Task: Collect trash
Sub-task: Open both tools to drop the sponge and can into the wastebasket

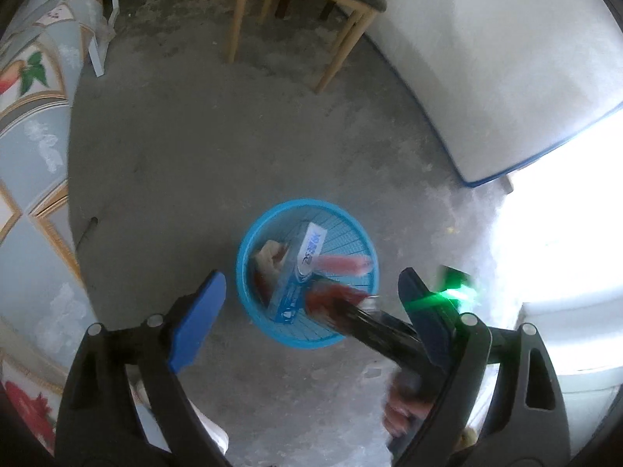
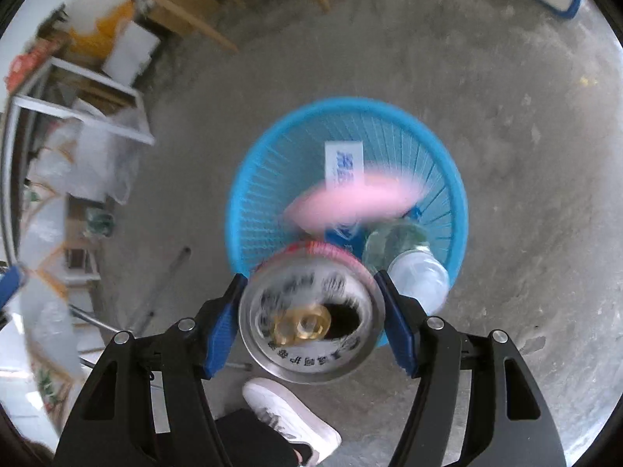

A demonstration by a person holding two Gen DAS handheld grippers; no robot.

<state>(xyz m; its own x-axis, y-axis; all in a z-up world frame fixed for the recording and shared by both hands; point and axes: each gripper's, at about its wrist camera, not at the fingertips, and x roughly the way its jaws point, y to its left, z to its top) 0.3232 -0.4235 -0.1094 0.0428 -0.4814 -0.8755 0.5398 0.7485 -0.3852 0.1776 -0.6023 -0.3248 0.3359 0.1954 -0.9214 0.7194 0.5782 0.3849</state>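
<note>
A blue plastic basket [image 1: 249,241] stands on the concrete floor; it also shows in the right wrist view [image 2: 272,155]. A blue-white box [image 1: 307,249] and crumpled paper [image 1: 268,253] lie in it. A blurred pink item [image 2: 354,198] is in mid-air over it. A clear plastic bottle [image 2: 420,272] leans at its near rim. My right gripper [image 2: 311,311] is shut on a red drink can [image 2: 307,319], top facing the camera, over the basket's near rim; the can shows in the left wrist view [image 1: 335,299]. My left gripper [image 1: 311,303] is open and empty above the basket.
A wooden chair [image 1: 303,4] stands beyond the basket. A white panel with blue edge [image 1: 486,78] is at the right. A patterned cloth [image 1: 35,136] hangs at the left. A white shoe [image 2: 288,412] is below my right gripper. Shelves and clutter [image 2: 85,97] fill the left.
</note>
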